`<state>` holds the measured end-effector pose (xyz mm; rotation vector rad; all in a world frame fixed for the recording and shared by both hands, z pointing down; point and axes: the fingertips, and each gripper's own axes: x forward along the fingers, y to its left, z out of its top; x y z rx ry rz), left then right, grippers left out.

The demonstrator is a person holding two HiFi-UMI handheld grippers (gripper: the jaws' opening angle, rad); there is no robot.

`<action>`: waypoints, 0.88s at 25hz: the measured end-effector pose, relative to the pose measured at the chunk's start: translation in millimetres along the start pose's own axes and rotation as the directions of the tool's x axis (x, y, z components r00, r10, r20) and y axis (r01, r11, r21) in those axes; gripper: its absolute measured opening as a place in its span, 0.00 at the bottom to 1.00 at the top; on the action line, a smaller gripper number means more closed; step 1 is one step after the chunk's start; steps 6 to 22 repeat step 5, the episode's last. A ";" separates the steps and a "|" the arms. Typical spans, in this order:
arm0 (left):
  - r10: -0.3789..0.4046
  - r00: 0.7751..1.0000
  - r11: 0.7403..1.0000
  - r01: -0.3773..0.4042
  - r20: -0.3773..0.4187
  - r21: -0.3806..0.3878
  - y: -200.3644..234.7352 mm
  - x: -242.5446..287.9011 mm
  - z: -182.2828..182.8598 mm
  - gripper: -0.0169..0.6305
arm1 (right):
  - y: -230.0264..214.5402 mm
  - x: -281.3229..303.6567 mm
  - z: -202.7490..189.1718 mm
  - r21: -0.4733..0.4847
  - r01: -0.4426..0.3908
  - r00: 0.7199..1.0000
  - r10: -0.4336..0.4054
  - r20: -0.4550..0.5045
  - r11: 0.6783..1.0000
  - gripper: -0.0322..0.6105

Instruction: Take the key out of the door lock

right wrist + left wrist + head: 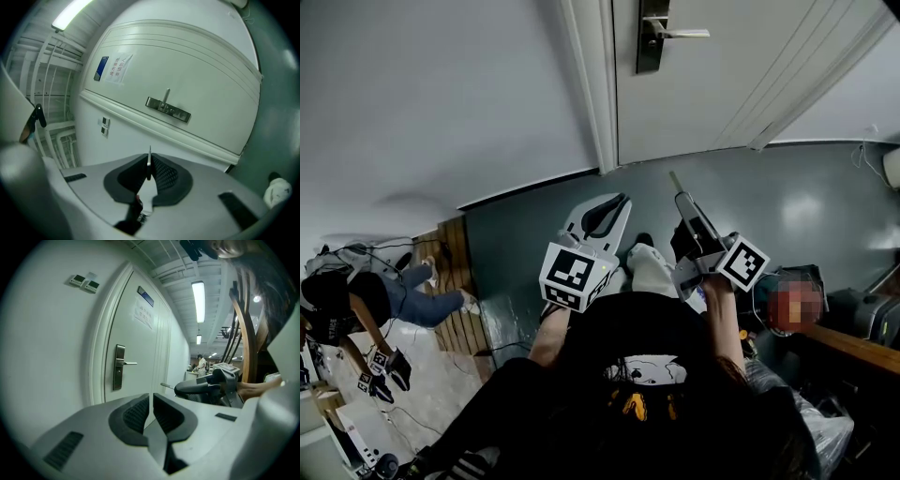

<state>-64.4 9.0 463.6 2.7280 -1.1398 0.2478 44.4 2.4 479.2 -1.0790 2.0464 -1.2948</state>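
Right gripper view: right gripper [149, 169] clenched on the key [149, 153], edge-on, lower centre, its head hidden between the pads. Door lock [168, 108] stands apart, mid-frame; keyhole indistinct. Left gripper [151, 401] clenched, empty.

The grey right gripper [149, 172] has its black ribbed fingers [164, 174] pressed together on a thin silver metal key [149, 158] (seen edge-on, blade poking out). Well beyond, the white panelled door [211, 93] carries a brushed-metal lock plate with lever handle [168, 109].
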 end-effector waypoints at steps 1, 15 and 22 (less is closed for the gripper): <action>0.000 1.000 1.000 0.000 0.001 0.000 0.1 -0.5 0.1 0.08 | -0.8 -0.8 1.2 -0.003 0.005 1.000 -0.005 0.001 1.000 0.08; 0.005 1.000 1.000 -0.005 0.009 -0.001 -3.3 -3.5 3.6 0.07 | -0.6 -7.1 11.2 -0.020 0.013 1.000 -0.012 0.009 1.000 0.08; 0.005 1.000 1.000 -0.005 0.009 -0.001 -3.3 -3.5 3.6 0.07 | -0.6 -7.1 11.2 -0.020 0.013 1.000 -0.012 0.009 1.000 0.08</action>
